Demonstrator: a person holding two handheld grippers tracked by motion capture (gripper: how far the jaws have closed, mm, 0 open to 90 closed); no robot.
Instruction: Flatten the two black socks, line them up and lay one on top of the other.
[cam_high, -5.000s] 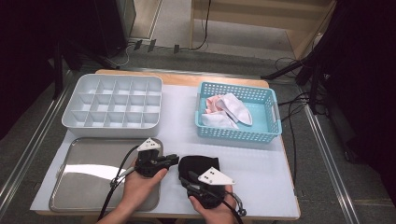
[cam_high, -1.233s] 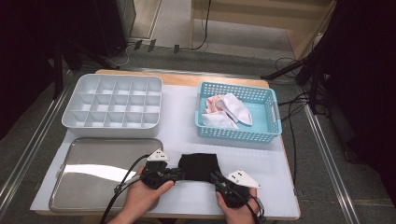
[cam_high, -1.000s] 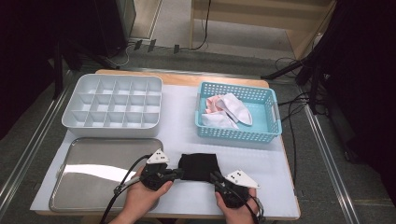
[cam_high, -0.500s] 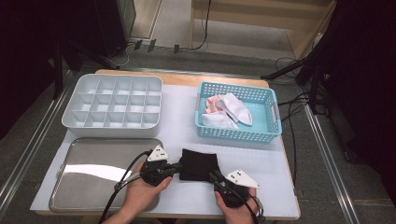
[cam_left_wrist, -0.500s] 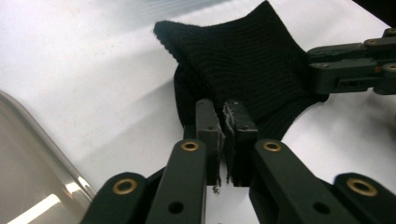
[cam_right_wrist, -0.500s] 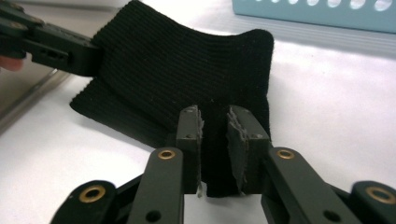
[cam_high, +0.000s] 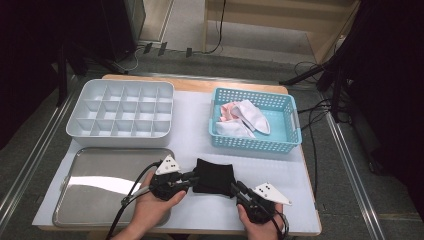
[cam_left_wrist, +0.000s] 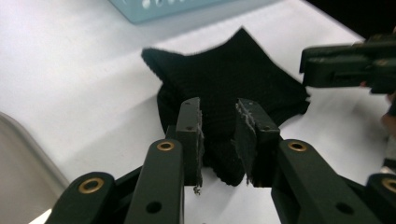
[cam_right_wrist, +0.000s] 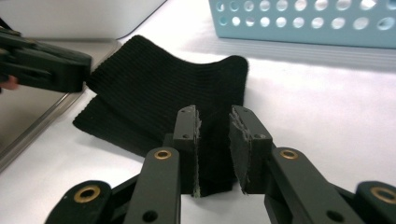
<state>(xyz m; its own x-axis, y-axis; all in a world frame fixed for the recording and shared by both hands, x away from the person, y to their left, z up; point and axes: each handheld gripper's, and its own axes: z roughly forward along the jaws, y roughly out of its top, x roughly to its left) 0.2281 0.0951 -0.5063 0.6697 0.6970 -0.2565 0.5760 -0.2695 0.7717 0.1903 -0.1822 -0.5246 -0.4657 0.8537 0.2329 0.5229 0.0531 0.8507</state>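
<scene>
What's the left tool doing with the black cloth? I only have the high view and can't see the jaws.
Observer: In the left gripper view, the left tool has just been opening. Its jaws stand apart, with a fold of the black cloth between them.
Operator: Right one?
Observer: In the right gripper view, the right tool has just been opening too, its jaws parted astride the cloth's near edge.
Operator: Cloth flat?
Observer: No, it's folded. The right gripper view shows two layers.
</scene>
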